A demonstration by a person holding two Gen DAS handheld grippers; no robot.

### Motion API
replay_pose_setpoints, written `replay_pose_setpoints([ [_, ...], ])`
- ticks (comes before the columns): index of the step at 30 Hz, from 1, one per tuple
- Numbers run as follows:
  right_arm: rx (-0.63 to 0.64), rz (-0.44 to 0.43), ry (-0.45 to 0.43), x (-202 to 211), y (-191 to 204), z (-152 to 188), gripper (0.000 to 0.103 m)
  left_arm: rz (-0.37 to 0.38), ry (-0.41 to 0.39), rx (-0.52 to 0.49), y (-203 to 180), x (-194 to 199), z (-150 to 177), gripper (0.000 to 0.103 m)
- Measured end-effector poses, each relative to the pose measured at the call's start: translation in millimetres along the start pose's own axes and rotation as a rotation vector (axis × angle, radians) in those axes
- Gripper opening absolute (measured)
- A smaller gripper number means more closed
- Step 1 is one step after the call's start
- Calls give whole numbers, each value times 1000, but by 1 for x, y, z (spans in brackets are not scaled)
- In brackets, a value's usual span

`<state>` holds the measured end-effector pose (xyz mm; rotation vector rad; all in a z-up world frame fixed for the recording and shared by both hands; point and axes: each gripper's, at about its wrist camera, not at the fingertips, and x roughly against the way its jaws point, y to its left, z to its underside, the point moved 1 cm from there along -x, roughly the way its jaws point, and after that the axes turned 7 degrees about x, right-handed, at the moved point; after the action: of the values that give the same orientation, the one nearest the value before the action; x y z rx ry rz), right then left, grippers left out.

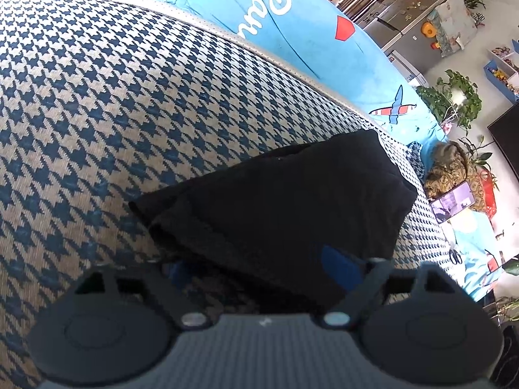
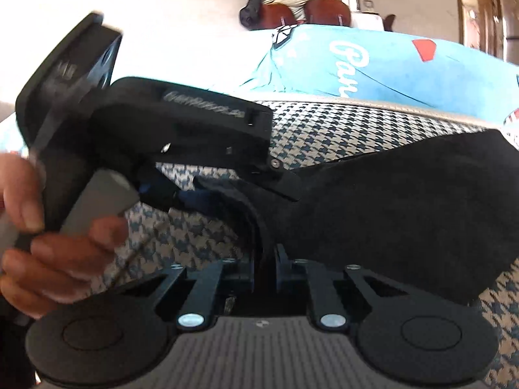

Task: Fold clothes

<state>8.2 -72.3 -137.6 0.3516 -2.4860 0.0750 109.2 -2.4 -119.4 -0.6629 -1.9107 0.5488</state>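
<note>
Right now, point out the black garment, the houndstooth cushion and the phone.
black garment (image 1: 292, 194): left wrist view, middle of its folded top.
houndstooth cushion (image 1: 129, 97): left wrist view, bare patterned surface.
phone (image 1: 452, 201): left wrist view, its lit screen.

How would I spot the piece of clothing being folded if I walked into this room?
Find the sofa draped in a bright blue blanket with white lettering, then the houndstooth cushion in front of it. On that cushion lies the black garment, folded into a thick bundle. It is the only plain dark thing on the blue-and-beige pattern.
</note>
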Motion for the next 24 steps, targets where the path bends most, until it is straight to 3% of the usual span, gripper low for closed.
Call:
replay_pose_setpoints([
  [4, -85, -35, -11, 4, -11, -1, 13, -14, -8, 1, -2, -5, -2, 103],
  [9, -139, -63, -14, 7, -15, -1, 13, -48, -19, -26, -9, -14, -9, 100],
  [12, -130, -64, -14, 9, -12, 0, 13, -75, -25, -57, -12, -17, -12, 83],
  [14, -128, -71, -8, 10, -11, 1, 13, -89, -27, -63, -11, -18, -15, 63],
  [20, -122, -80, 9, 8, -8, 2, 13, -168, -60, -89, -9, -16, -15, 24],
  [24, -115, -84, 9, 10, -5, 4, 13, -208, -90, -134, -14, -13, -13, 14],
])
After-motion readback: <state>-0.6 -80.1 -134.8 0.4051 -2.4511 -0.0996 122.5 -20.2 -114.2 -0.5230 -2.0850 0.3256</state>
